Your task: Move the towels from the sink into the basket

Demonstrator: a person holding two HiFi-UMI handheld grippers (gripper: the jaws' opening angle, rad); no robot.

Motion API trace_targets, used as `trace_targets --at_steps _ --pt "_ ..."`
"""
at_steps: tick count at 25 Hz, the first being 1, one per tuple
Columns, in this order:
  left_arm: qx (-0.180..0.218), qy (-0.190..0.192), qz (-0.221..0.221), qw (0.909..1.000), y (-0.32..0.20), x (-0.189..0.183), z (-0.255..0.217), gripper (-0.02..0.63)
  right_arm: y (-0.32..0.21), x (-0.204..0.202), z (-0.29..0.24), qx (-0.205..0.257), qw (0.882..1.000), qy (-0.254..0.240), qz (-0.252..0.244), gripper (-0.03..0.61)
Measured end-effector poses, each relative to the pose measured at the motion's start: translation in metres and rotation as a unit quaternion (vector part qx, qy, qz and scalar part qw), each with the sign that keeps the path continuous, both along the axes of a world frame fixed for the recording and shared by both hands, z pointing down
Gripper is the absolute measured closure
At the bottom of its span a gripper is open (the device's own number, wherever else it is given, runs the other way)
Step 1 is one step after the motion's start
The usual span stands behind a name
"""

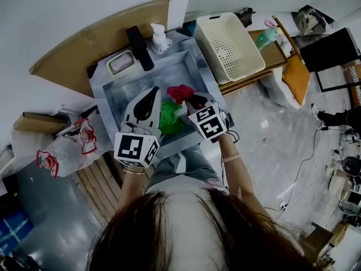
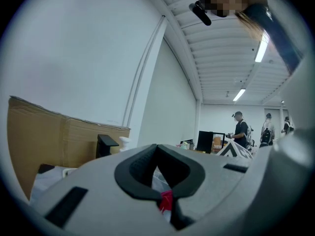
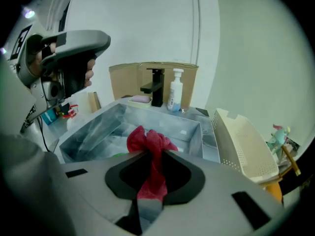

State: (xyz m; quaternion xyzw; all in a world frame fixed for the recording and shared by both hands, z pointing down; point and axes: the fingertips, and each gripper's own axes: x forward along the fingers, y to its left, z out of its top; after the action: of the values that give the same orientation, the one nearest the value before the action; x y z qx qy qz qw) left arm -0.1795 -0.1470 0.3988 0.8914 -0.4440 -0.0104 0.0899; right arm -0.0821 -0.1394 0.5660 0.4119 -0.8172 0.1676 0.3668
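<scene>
The grey sink (image 1: 121, 97) lies below me. My right gripper (image 1: 189, 101) is shut on a red towel (image 1: 180, 92), which bunches above its jaws over the basin. In the right gripper view the red towel (image 3: 150, 144) runs down between the black pads (image 3: 184, 173) of that gripper (image 3: 153, 155). A green towel (image 1: 168, 118) lies in the sink between the two grippers. My left gripper (image 1: 151, 93) is over the sink's left part with its tips together and nothing held. In its own view the left gripper (image 2: 156, 149) points upward at the wall. The cream perforated basket (image 1: 228, 44) stands right of the sink.
A black faucet (image 1: 139, 47), a white pump bottle (image 1: 159, 38) and a soap dish (image 1: 120, 62) line the sink's back rim, with cardboard (image 1: 84, 41) behind. A plastic bag (image 1: 67, 148) sits at the left. People (image 2: 241, 132) stand far off in the room.
</scene>
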Motion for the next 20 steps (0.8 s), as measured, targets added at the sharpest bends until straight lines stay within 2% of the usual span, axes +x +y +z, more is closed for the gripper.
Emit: trace_targets --at_steps 7,17,20 --pt "0.009 0.000 -0.006 0.9999 0.002 0.002 -0.013 0.607 -0.003 0.003 -0.040 0.033 0.997 -0.068 0.026 0.494" --pt "0.031 -0.009 -0.016 0.9993 0.008 0.029 -0.033 0.607 0.001 0.018 -0.073 0.067 0.992 -0.107 0.016 0.494" --pt "0.033 -0.001 -0.018 0.9993 0.010 0.039 -0.040 0.607 0.002 0.025 -0.085 0.075 0.990 -0.121 0.011 0.493"
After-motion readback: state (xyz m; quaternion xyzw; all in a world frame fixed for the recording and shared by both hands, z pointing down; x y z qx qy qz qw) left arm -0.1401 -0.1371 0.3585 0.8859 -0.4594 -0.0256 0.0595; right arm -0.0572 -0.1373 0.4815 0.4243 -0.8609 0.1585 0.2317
